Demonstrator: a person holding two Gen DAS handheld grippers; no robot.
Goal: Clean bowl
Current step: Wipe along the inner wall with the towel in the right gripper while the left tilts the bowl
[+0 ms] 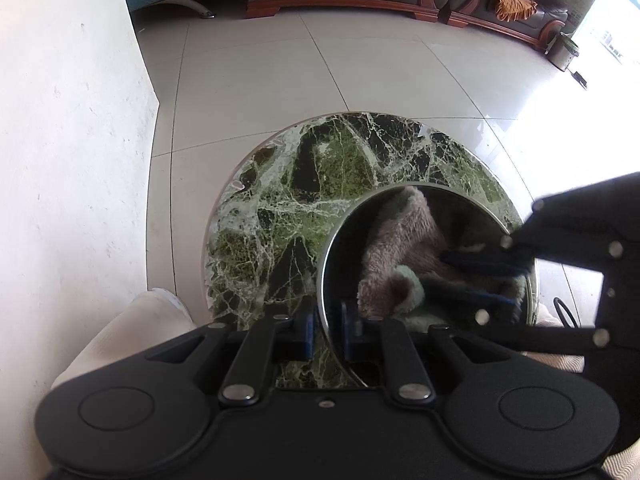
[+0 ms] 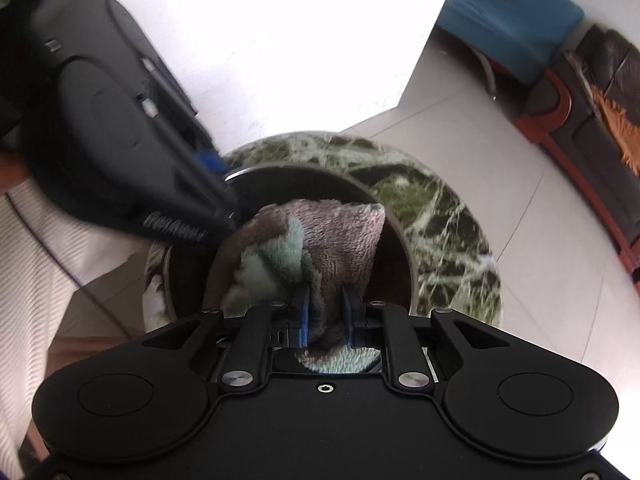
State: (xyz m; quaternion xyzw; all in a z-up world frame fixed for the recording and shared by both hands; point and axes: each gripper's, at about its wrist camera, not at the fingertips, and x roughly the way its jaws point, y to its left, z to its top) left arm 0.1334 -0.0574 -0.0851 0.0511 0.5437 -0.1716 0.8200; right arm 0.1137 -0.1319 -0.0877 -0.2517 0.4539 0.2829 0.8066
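Steel bowl [image 1: 340, 240] near marble table [image 1: 280, 200] edge; left gripper [image 1: 327, 330] clamps rim, right gripper [image 2: 326, 316] pinches cloth [image 2: 320, 236] inside.

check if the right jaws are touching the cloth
Touching. The right wrist view shows the right gripper with both jaws pressed against the fuzzy cloth bunched between them, inside the metal bowl.
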